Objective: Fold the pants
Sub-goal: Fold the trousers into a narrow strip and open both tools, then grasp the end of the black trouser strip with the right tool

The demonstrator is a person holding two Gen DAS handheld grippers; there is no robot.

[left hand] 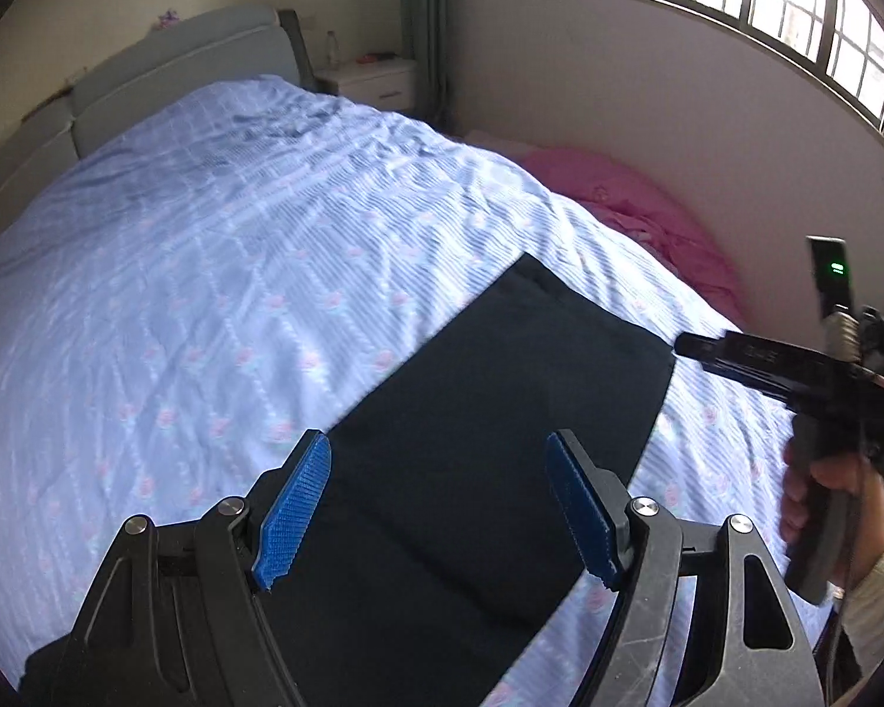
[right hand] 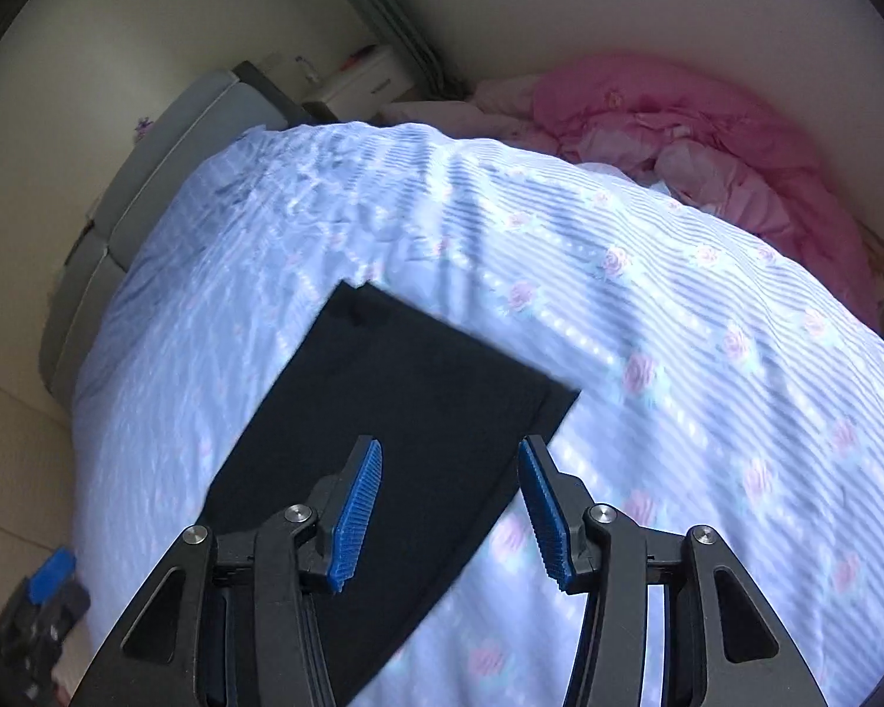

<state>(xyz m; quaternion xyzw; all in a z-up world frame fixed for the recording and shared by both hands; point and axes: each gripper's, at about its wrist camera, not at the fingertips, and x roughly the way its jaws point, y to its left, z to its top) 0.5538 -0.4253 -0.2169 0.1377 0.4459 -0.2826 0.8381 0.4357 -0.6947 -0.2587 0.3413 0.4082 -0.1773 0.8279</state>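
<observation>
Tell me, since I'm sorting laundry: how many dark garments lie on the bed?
1: the black pants lie flat on the blue floral bedspread, below both open grippers. The pink bedding might hide more.

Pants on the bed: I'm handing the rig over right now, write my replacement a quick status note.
Left gripper: open, empty, above the pants.
Right gripper: open, empty, over the pants' right edge.
Pants: dark, lying flat as one long smooth strip on the striped floral bedsheet; far end square and tidy. A pink quilt is bunched at the far side, clear of them.
Done: they look folded lengthwise and smoothed.
Left: probably the crosswise folds; grip one end with both grippers.
</observation>
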